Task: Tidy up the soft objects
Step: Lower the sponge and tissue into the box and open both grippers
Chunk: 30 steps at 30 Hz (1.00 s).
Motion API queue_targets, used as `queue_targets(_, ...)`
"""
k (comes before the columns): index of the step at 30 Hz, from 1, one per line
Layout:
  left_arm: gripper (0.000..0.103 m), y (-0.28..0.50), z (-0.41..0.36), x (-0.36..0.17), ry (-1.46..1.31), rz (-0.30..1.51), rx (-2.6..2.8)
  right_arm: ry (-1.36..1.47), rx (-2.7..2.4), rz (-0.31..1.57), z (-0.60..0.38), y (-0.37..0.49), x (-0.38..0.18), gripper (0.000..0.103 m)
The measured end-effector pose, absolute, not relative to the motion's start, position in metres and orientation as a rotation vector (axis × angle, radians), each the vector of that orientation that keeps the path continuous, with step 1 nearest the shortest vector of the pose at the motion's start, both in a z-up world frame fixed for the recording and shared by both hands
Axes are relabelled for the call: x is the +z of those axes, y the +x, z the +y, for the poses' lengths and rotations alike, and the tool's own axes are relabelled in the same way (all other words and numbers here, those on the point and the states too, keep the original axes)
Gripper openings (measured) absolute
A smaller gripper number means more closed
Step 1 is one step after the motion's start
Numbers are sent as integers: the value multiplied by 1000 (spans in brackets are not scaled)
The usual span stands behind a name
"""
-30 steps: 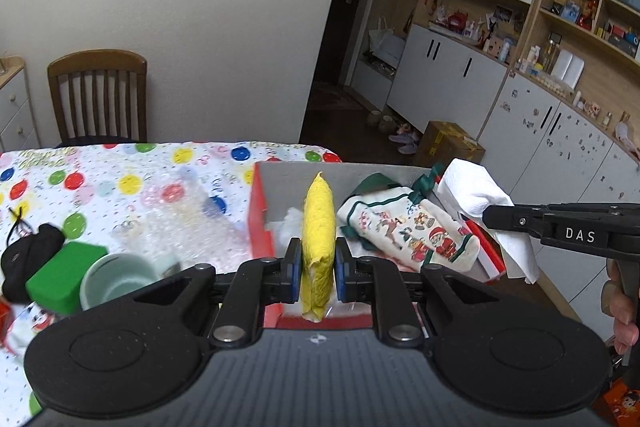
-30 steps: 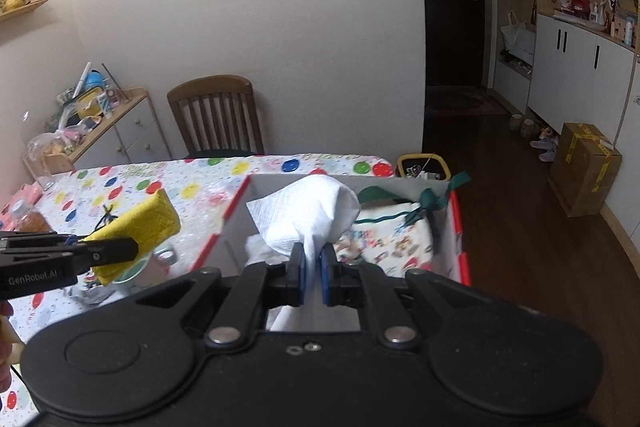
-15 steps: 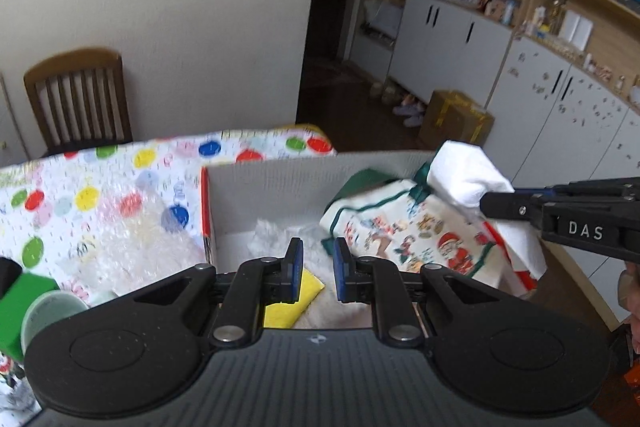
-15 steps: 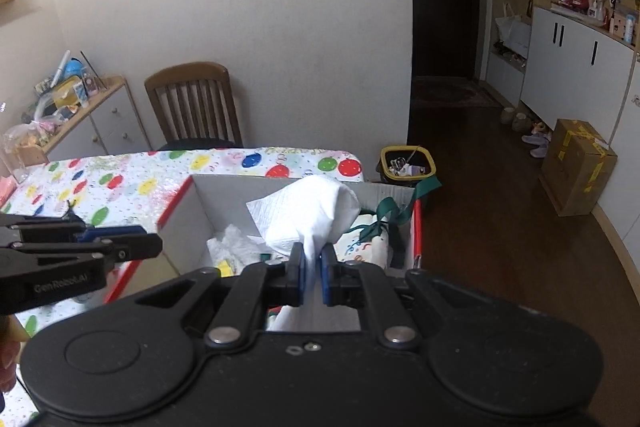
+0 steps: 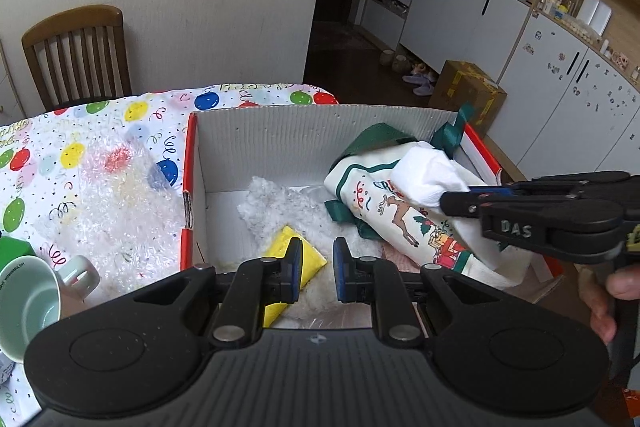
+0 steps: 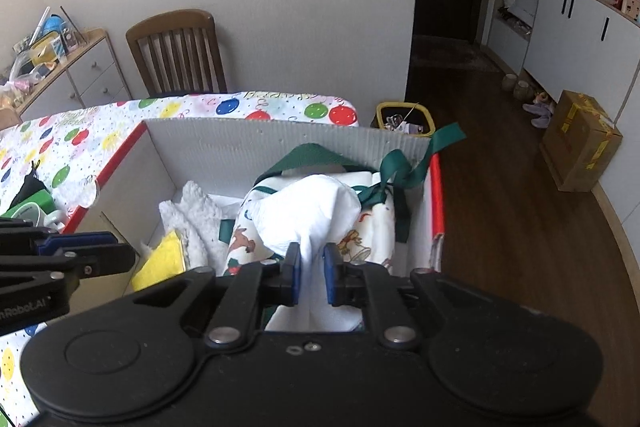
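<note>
A white box with red edges (image 5: 312,115) (image 6: 260,131) stands on the balloon-print table. Inside lie a yellow sponge (image 5: 308,255) (image 6: 160,263), a fluffy white cloth (image 5: 276,211) and a Christmas-print cloth with green ribbon (image 5: 400,223) (image 6: 368,227). My left gripper (image 5: 316,267) (image 6: 124,247) hangs over the box's near left part, with a narrow gap between its jaws and nothing in it. The sponge lies just below its left finger. My right gripper (image 6: 312,271) (image 5: 446,199) holds a white cloth (image 6: 312,203) (image 5: 424,179) down on the Christmas cloth. Its jaws are opening, with the cloth still filling the gap.
Left of the box lie bubble wrap (image 5: 112,195), a pale green mug (image 5: 28,303) and a green block (image 5: 12,251). A wooden chair (image 5: 76,55) stands behind the table. On the floor to the right are a yellow bin (image 6: 404,119) and a cardboard box (image 6: 580,143).
Both grippers moved forward and down over the box. The yellow sponge left the left gripper and now lies in the box. The right jaws have parted slightly around the white cloth.
</note>
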<state>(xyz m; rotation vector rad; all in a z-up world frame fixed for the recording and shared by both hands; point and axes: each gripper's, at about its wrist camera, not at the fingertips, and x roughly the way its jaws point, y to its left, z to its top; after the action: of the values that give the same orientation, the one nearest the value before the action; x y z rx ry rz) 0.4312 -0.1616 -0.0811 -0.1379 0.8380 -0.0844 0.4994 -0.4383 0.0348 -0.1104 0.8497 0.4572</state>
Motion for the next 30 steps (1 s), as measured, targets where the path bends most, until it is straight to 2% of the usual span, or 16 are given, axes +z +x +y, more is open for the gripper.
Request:
queue_targets(6, 16, 431, -160, -80, -151, 839, -82, -124, 462, 873, -435, 503, 28, 21)
queue_targets(10, 16, 429, -159, -78, -168, 839, -76, -120, 475, 891, -435, 503, 27, 34)
queue_targets(15, 16, 424, -157, -74, -171, 827, -75, -120, 493, 878, -435, 498, 34, 43)
queue_targets(20, 27, 414, -157, -67, -181, 812, -80, -104, 512, 855, -439, 490, 48, 56)
queue_targets(30, 28, 384, -148, -47, -211, 764, -110, -118, 546, 778, -444, 464, 79, 76)
